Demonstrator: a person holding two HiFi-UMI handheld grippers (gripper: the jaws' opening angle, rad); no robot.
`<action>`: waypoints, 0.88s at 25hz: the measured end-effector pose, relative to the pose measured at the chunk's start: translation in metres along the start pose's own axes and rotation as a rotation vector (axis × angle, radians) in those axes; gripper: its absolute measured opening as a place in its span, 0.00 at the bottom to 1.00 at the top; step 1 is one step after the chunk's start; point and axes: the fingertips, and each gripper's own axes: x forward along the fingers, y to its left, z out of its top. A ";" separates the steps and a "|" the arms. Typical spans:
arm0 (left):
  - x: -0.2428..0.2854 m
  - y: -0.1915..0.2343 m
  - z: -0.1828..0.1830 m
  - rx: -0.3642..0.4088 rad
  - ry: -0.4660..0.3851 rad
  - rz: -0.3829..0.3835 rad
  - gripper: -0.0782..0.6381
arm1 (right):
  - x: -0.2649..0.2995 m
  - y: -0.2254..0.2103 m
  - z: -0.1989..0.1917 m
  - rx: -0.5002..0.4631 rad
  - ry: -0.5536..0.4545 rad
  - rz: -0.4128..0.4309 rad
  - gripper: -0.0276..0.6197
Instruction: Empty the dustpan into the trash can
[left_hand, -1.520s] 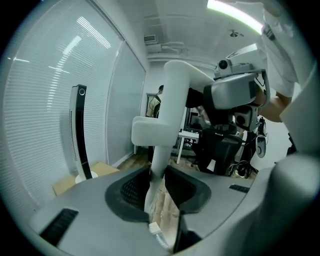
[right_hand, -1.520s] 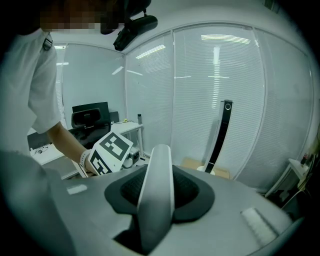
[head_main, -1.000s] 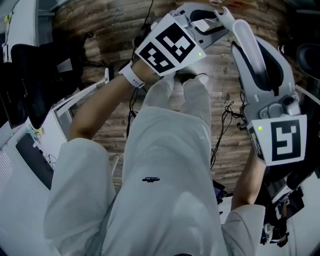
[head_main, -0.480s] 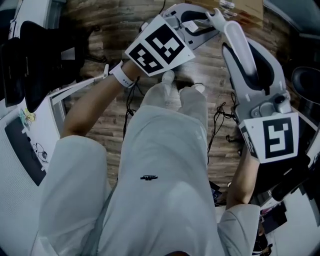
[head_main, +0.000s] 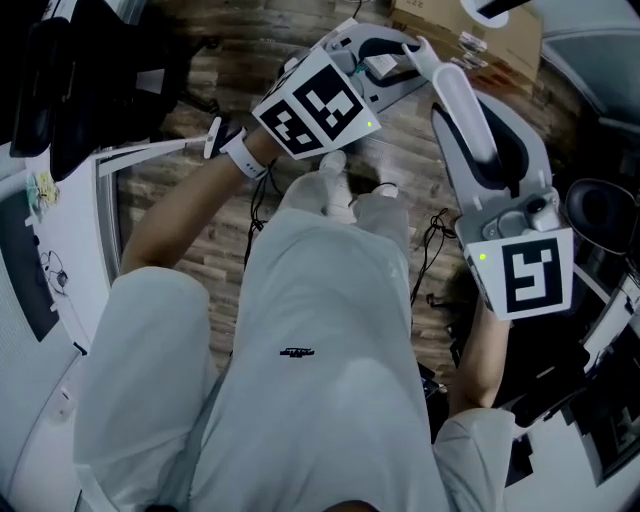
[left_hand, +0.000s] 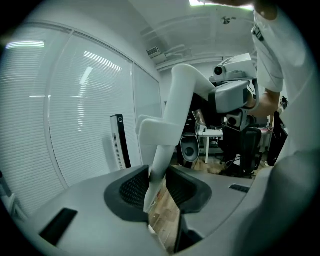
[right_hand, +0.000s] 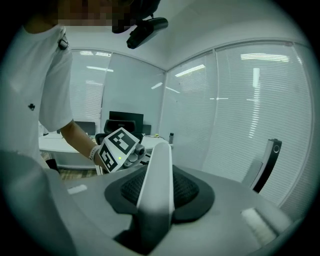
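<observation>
Swung left
Left gripper (left_hand: 159, 186) and right gripper (right_hand: 156, 191), with the white handle (head_main: 460, 100), were carried left; seemingly a dark bin (head_main: 598, 212) was brought nearer.

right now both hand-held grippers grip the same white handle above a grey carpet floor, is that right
Not quite. The head view shows the floor is wood planks, not grey carpet. The rest stands: the left hand-held gripper and the right hand-held gripper both grip the same white handle.
</observation>
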 end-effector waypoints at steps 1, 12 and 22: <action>-0.004 0.000 -0.003 0.006 -0.004 0.012 0.26 | 0.002 0.004 0.000 -0.009 -0.012 0.017 0.24; -0.039 -0.008 -0.049 0.052 -0.030 0.147 0.25 | 0.020 0.056 -0.021 -0.117 -0.059 0.169 0.24; -0.071 -0.017 -0.084 -0.003 -0.026 0.282 0.26 | 0.028 0.100 -0.045 -0.292 -0.004 0.353 0.24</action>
